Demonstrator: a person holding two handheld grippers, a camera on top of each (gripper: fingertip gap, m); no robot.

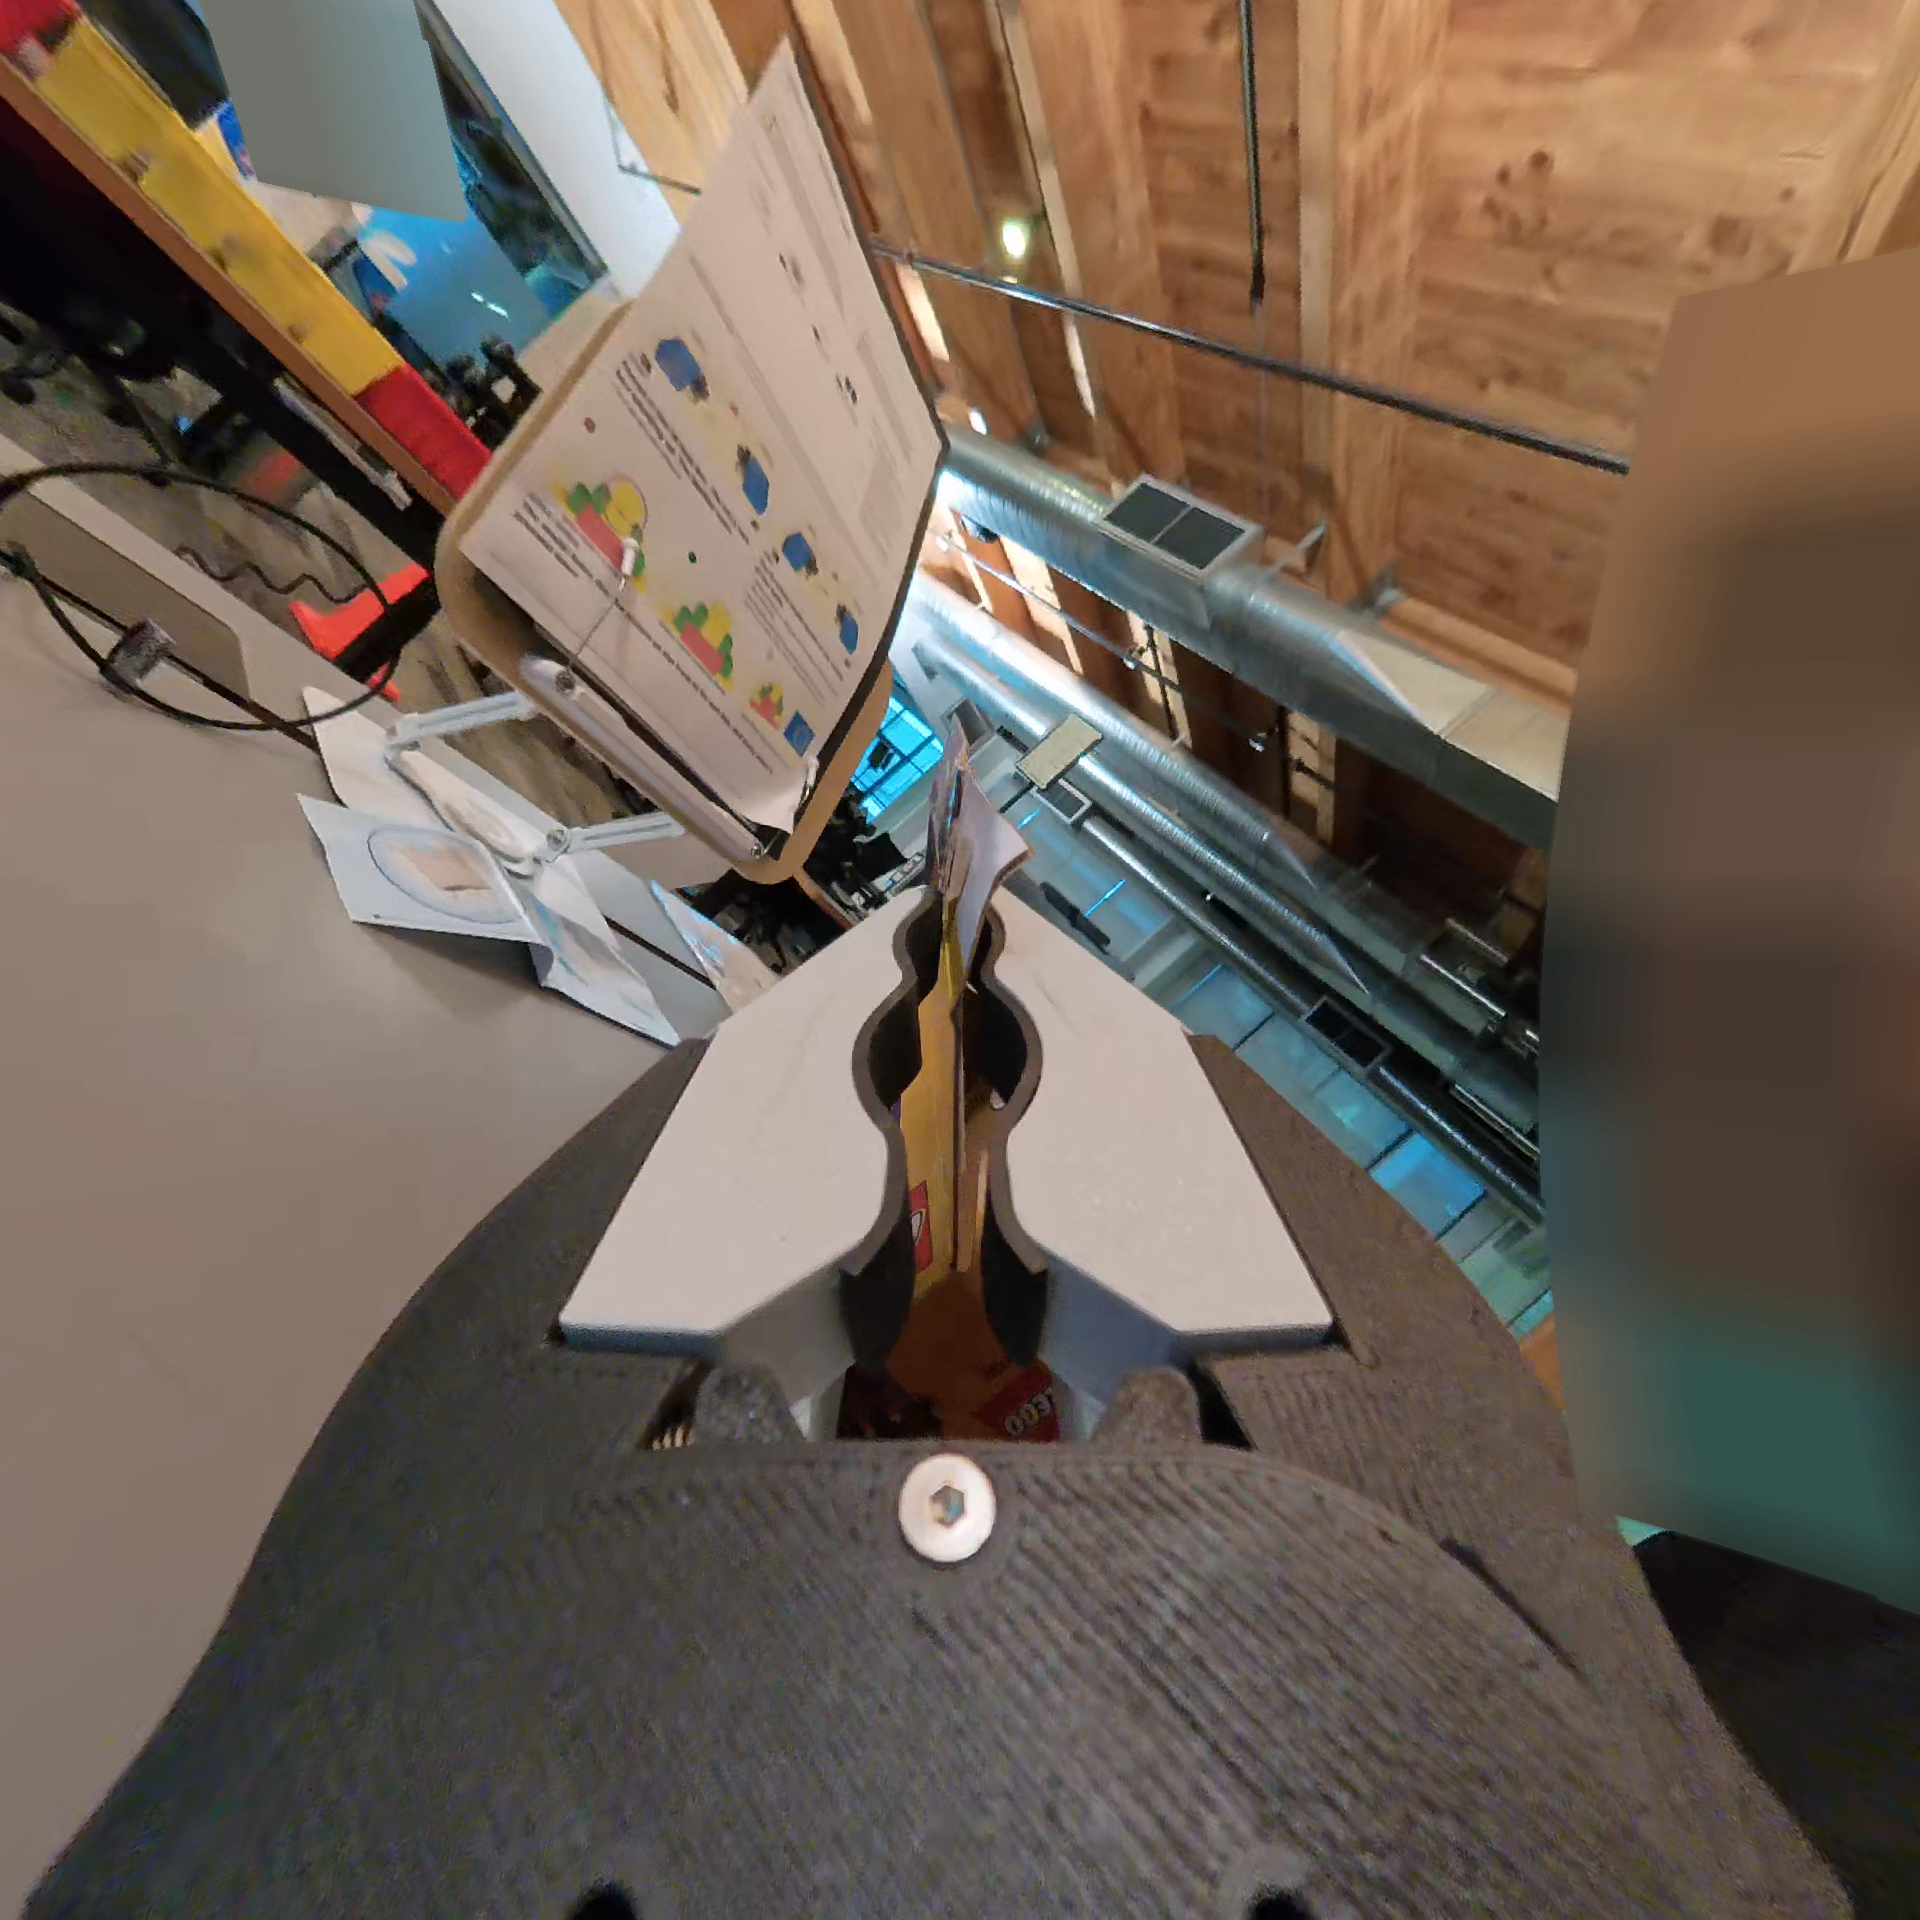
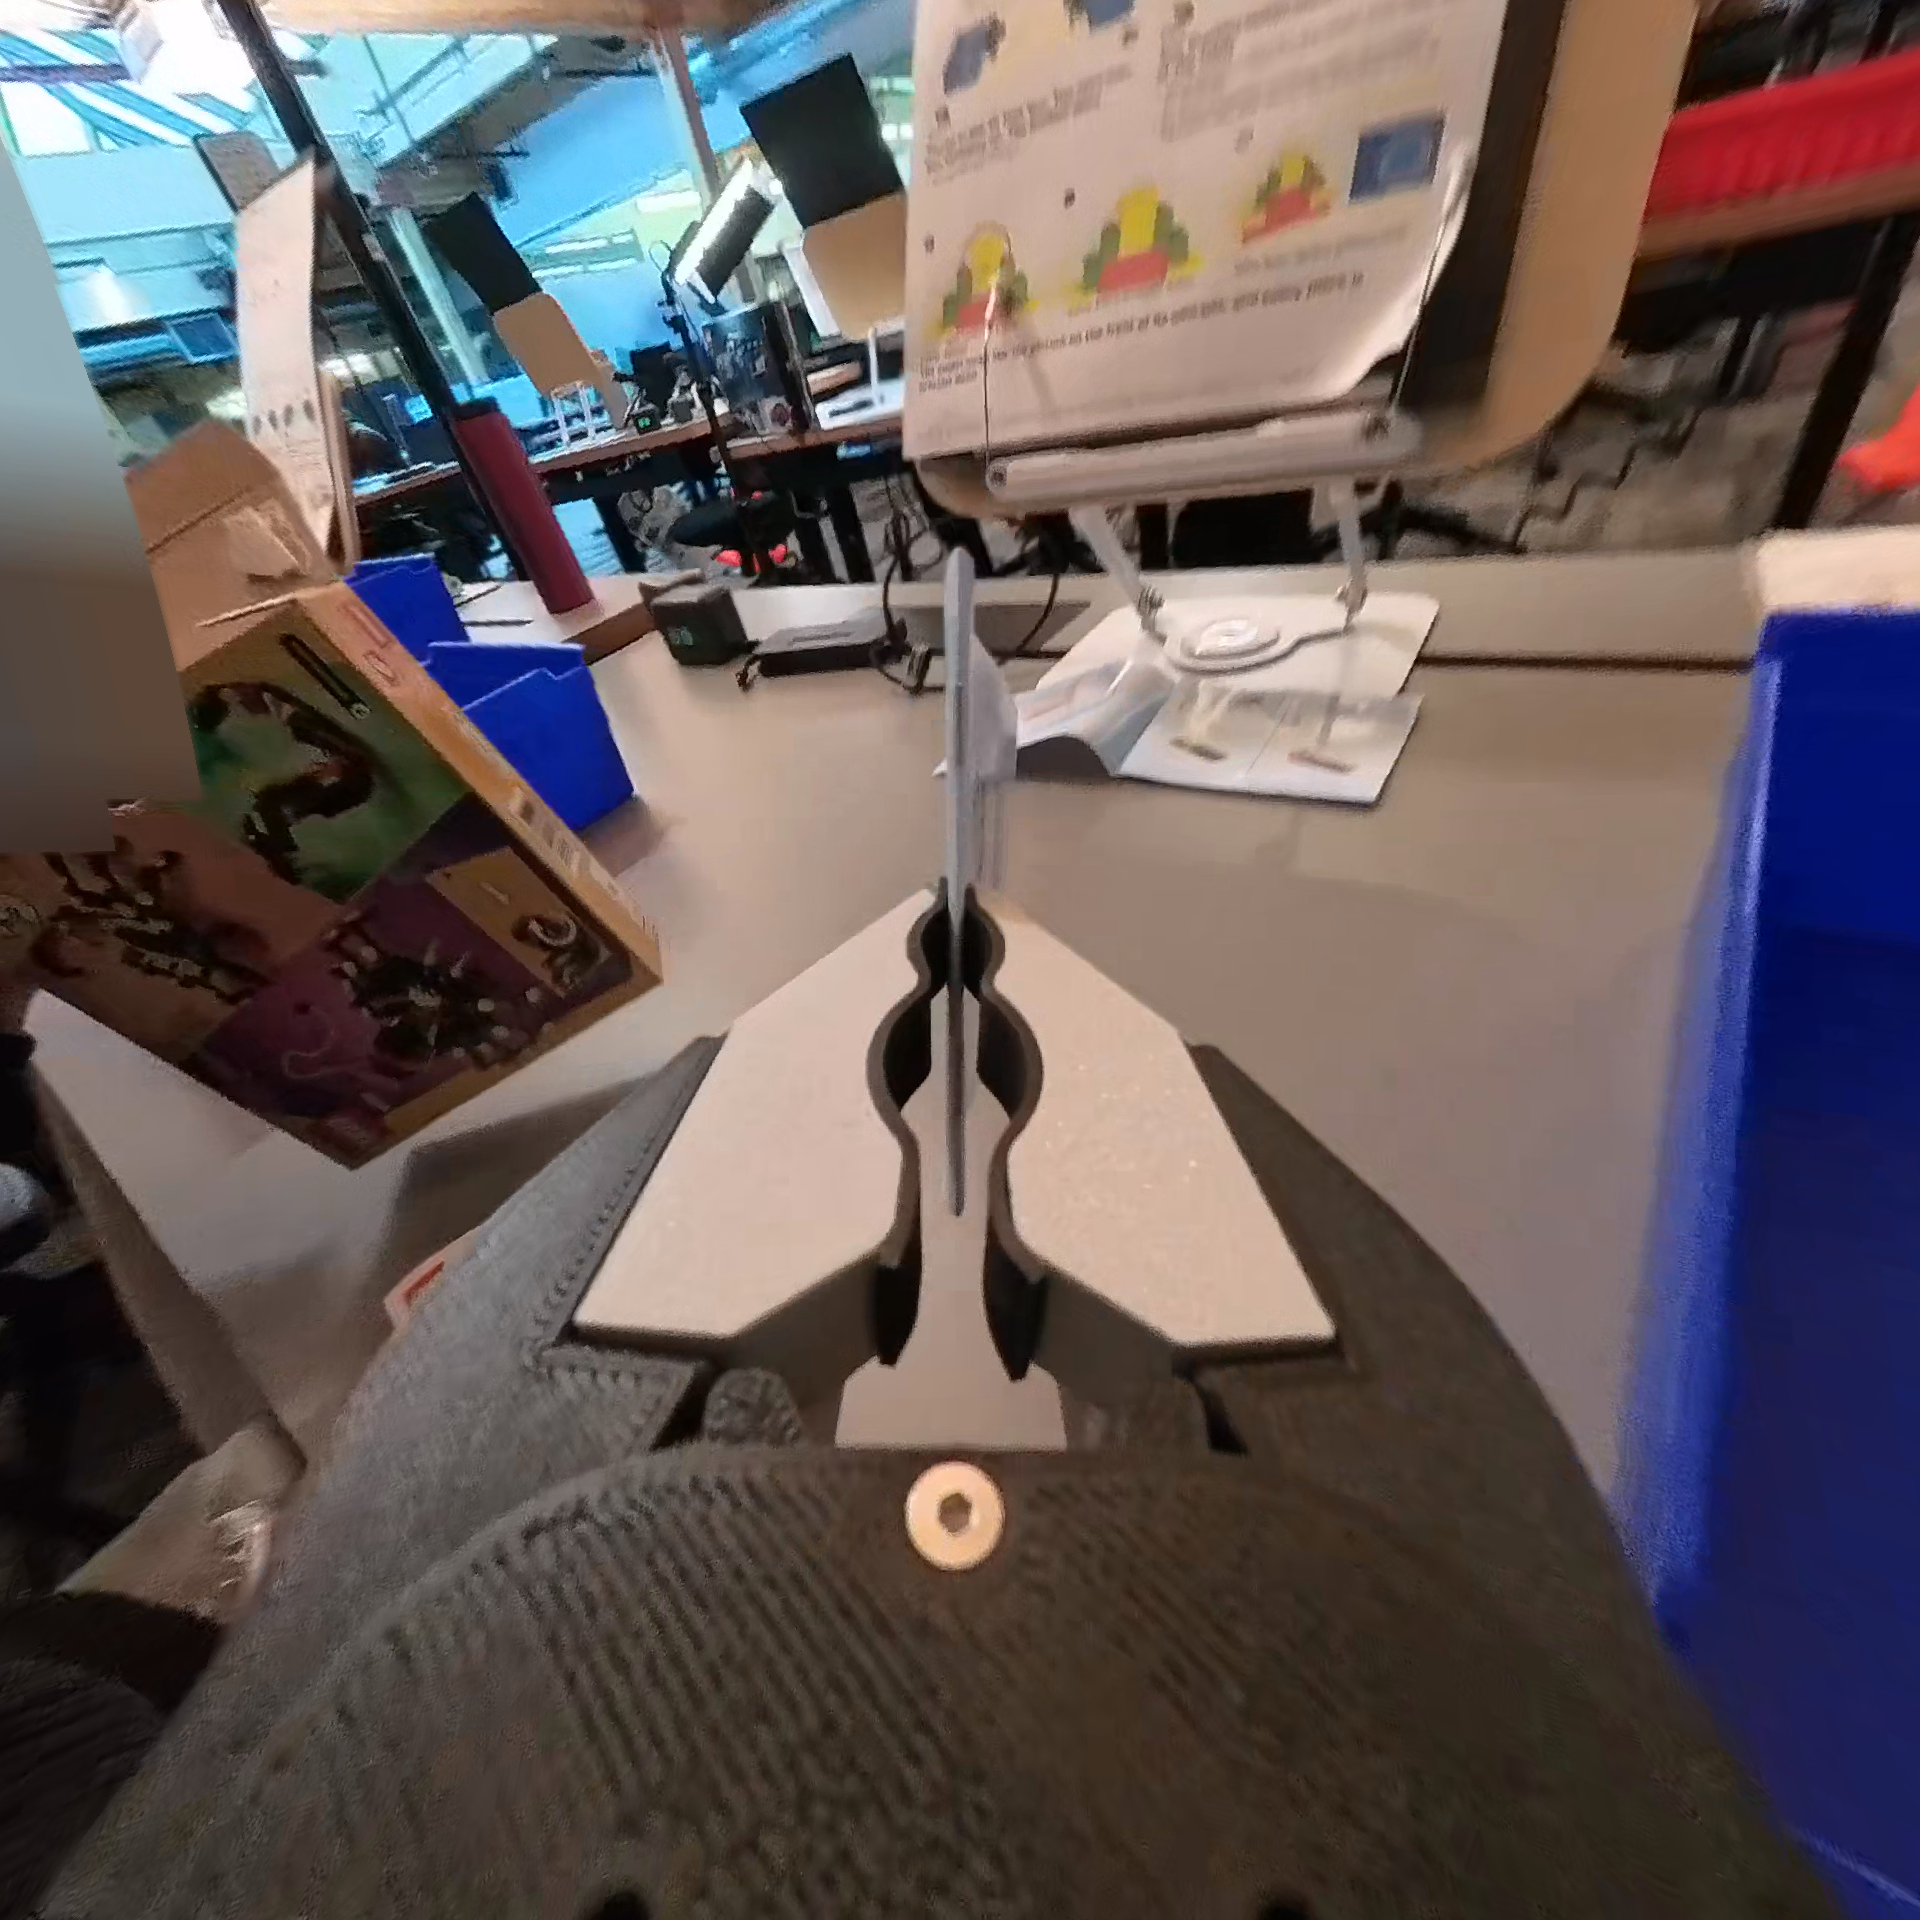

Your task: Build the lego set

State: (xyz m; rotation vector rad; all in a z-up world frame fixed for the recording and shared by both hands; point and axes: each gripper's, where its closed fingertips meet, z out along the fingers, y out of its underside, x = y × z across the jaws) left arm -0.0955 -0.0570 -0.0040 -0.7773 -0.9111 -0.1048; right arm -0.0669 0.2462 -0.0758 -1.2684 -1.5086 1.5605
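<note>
My left gripper [image 1: 951, 914] is shut on a wall of the lego box [image 1: 940, 1091], seen edge-on as yellow cardboard between the fingers, with a flap sticking out past the tips. The box also shows in the right wrist view [image 2: 364, 883], tilted and lifted off the grey table [image 2: 1351, 987] at the left. My right gripper [image 2: 961, 914] is shut on a thin grey-blue booklet [image 2: 971, 727], held upright and edge-on above the table. The left gripper itself is hidden in the right wrist view.
A printed instruction sheet [image 2: 1174, 208] rests on a stand at the back of the table, also in the left wrist view [image 1: 717, 499]. An open booklet [image 2: 1226, 748] lies under the stand. A large blue bin [image 2: 1808, 1039] stands close at right, smaller blue bins [image 2: 540, 717] at left. About 30 centimetres separates my left fingertips from my right.
</note>
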